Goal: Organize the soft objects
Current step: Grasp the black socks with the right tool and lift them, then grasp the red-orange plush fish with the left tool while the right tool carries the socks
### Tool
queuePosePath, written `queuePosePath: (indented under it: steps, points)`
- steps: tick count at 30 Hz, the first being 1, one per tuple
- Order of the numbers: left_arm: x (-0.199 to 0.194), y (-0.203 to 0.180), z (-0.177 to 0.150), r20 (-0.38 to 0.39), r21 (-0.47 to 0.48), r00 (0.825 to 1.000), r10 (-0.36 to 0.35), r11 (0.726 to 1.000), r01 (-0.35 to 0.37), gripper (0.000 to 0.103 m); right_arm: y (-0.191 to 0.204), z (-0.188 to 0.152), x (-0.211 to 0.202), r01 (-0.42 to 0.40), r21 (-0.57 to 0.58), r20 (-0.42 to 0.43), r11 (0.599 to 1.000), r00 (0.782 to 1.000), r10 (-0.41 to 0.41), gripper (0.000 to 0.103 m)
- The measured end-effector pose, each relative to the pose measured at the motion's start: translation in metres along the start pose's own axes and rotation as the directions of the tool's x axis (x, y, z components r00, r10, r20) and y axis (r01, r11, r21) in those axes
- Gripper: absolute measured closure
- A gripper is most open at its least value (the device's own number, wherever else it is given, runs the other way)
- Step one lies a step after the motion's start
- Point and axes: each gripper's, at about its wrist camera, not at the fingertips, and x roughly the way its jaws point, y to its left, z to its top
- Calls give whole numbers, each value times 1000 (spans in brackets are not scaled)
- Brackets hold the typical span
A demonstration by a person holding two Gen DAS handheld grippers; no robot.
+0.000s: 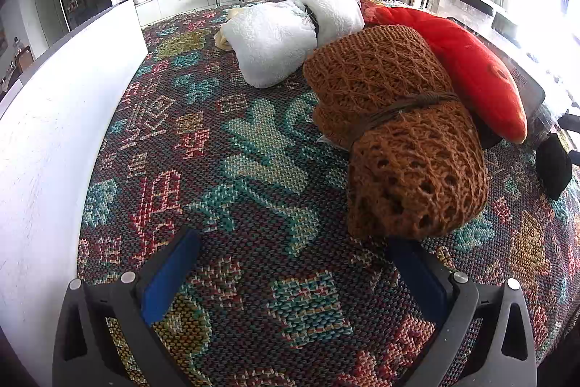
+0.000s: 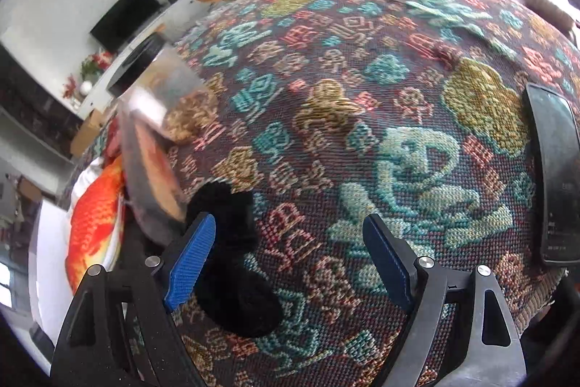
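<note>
Left hand-held gripper beside brown knit roll

On the woven blanket a tied knitted bundle lies just ahead and right of the left claw, with a fleece bundle behind it to the left and a plush cushion touching its right side. In the right wrist view a dark fuzzy item lies between the right claw's fingers, close to the left one, a clear bin beyond it, and a phone lies far right.
</note>
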Motion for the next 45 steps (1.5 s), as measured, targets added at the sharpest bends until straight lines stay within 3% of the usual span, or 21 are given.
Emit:
queuePosePath:
  steps: [2,5,7,9,10,11,16,21,25,28,31,33,35,39,40,41,43,44,45]
  points:
    - [0,0,0,0,0,1000,0,1000,0,0,29,-16,-3,-3,-165,22,986,1000,6,17]
    - [0,1,0,0,0,1000,0,1000,0,0,64,-31,17,74,-363,3,929,997,-78,17]
    - [0,1,0,0,0,1000,0,1000,0,0,70,-36,32,145,-417,15,897,988,-153,19]
    - [0,0,0,0,0,1000,0,1000,0,0,60,-34,33,164,-375,27,912,986,-166,26]
    - [0,0,0,0,0,1000,0,1000,0,0,51,-33,30,153,-337,23,929,988,-154,70]
    - [0,1,0,0,0,1000,0,1000,0,0,41,-31,25,149,-291,16,945,988,-151,77]
    - [-1,-1,-1,-1,2,1000,-2,1000,2,0,3,-27,-11,122,-84,100,989,989,-113,77]
    - [-15,-3,-13,-36,16,999,-21,1000,21,0,1,-30,-5,93,-71,71,993,994,-88,77]
    - [-41,-1,-17,-31,-4,991,-130,992,130,0,4,-30,0,103,-69,62,992,993,-99,77]
    - [-67,-17,7,25,34,984,-178,984,177,0,10,-33,-4,117,-83,86,990,990,-109,77]
    - [-87,-53,50,92,145,977,-190,974,176,0,15,-35,-9,120,-95,118,988,987,-108,76]
    - [-84,-83,84,104,230,980,-169,963,142,0,15,-36,-12,115,-89,130,989,986,-103,76]
    - [-64,-114,114,66,302,989,-136,947,110,0,11,-35,-13,108,-71,135,992,986,-97,76]
    - [3,-147,145,-47,355,998,42,935,-23,1,0,-34,-16,82,-25,140,996,987,-77,76]
    - [16,-147,145,-88,344,994,57,939,-23,2,-3,-34,-16,75,-16,141,997,987,-72,76]
    - [24,-142,145,-128,316,991,35,949,7,11,-5,-34,-17,68,-7,143,998,988,-67,76]
    - [19,-128,143,-141,237,988,-55,967,88,41,-7,-33,-19,56,6,149,998,987,-56,76]
    - [14,-120,145,-146,205,985,-88,972,117,71,-8,-33,-20,49,10,154,999,987,-50,76]
    - [9,-112,146,-147,165,982,-122,975,146,74,-8,-33,-21,40,11,160,999,986,-41,76]
